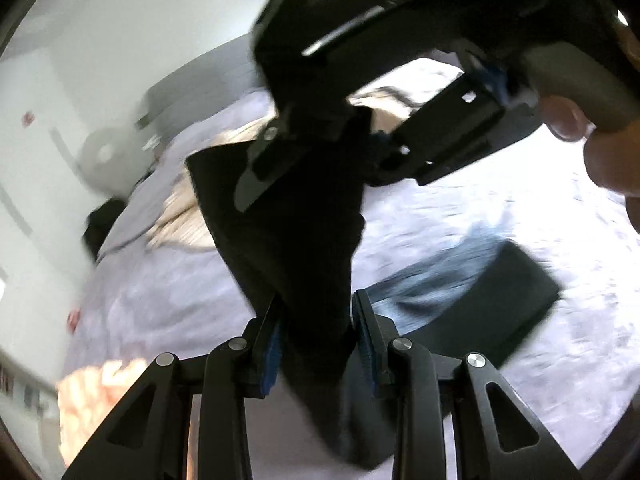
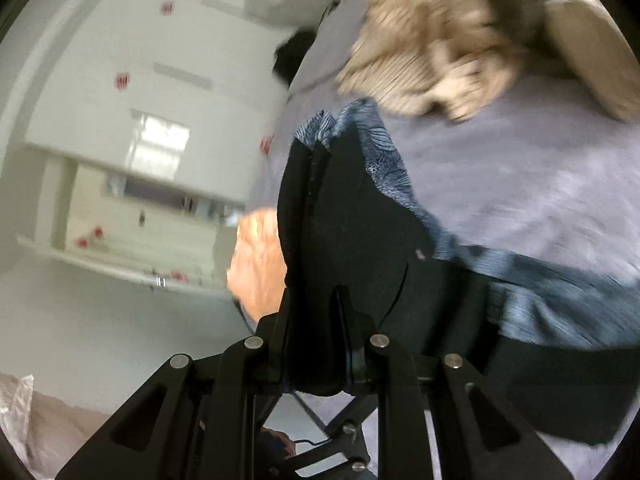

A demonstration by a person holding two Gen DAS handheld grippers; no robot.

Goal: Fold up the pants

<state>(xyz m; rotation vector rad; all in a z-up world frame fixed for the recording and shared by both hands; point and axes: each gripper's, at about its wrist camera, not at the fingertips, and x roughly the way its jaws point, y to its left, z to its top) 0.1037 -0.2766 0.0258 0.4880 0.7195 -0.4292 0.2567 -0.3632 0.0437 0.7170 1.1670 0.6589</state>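
The black pants (image 1: 296,232) hang in the air above a lavender bed (image 1: 480,216). My left gripper (image 1: 316,320) is shut on a bunch of the black fabric, blue pads (image 1: 273,354) pressing it. My right gripper (image 1: 320,148) shows at the top of the left wrist view, gripping the same cloth higher up. In the right wrist view my right gripper (image 2: 320,336) is shut on the black pants (image 2: 352,232), which drape down to the bed. A folded blue patterned and black garment (image 1: 472,292) lies on the bed; it also shows in the right wrist view (image 2: 552,304).
A beige ribbed garment (image 2: 432,60) lies crumpled on the bed (image 2: 520,176), also in the left wrist view (image 1: 188,216). White cabinets (image 2: 132,168) and wall stand beyond the bed edge. A hand (image 2: 258,256) shows beside the pants.
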